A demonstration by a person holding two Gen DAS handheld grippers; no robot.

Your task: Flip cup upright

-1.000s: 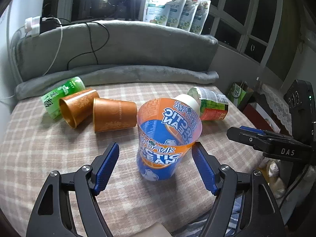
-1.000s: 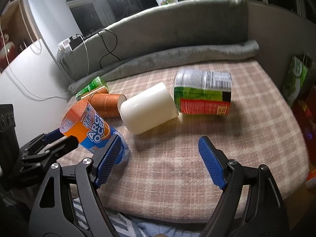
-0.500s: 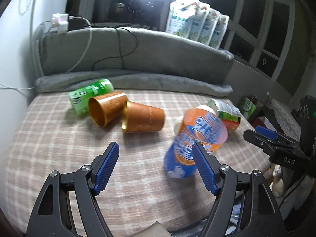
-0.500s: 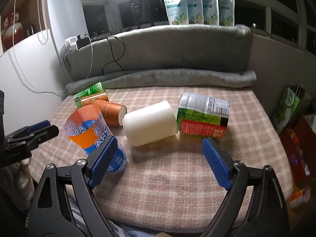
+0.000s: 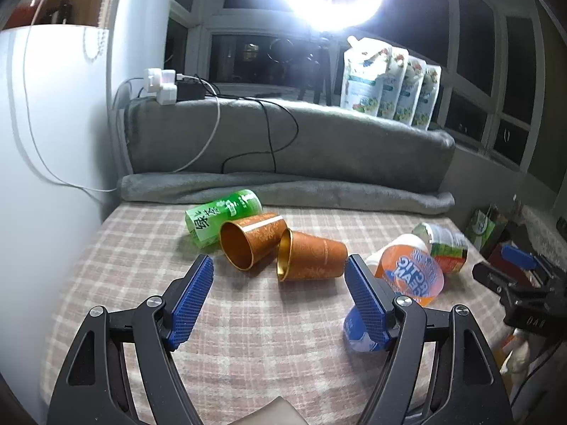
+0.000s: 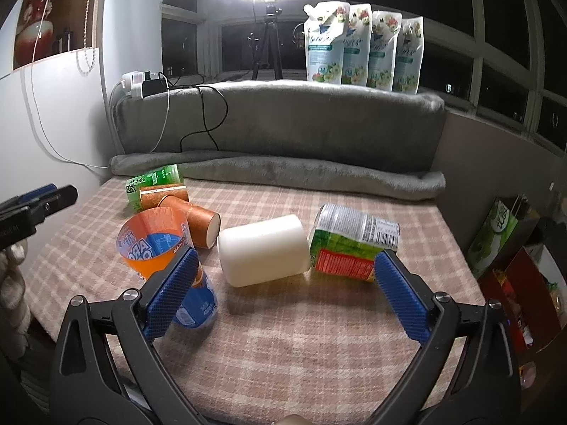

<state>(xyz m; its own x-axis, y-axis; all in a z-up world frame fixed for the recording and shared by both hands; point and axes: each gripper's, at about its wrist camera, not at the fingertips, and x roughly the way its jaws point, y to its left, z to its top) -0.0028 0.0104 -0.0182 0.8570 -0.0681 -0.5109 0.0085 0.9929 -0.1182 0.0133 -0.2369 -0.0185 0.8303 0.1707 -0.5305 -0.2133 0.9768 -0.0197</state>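
An orange and blue plastic cup [image 5: 411, 279] stands upright on the checked cloth, mouth up; it also shows in the right wrist view [image 6: 156, 244]. My left gripper [image 5: 280, 301] is open and empty, its right finger [image 5: 365, 301] in front of the cup. My right gripper [image 6: 283, 294] is open and empty, its left finger [image 6: 170, 294] in front of the same cup. Two copper cups [image 5: 253, 242] [image 5: 312, 256] lie on their sides beyond the left gripper. A white cup [image 6: 262, 249] lies on its side between my right fingers.
A green tea carton [image 5: 221, 217] lies behind the copper cups. A green and red labelled container [image 6: 352, 244] lies beside the white cup. A grey bolster [image 6: 283, 173] bounds the far edge. Pouches [image 6: 361, 46] stand on the ledge. Bags [image 6: 503, 233] sit off the right edge.
The orange and blue cup was between my left fingers; my left gripper has drawn back and swung left, so the cup now stands free at its right. My right gripper tilted up.
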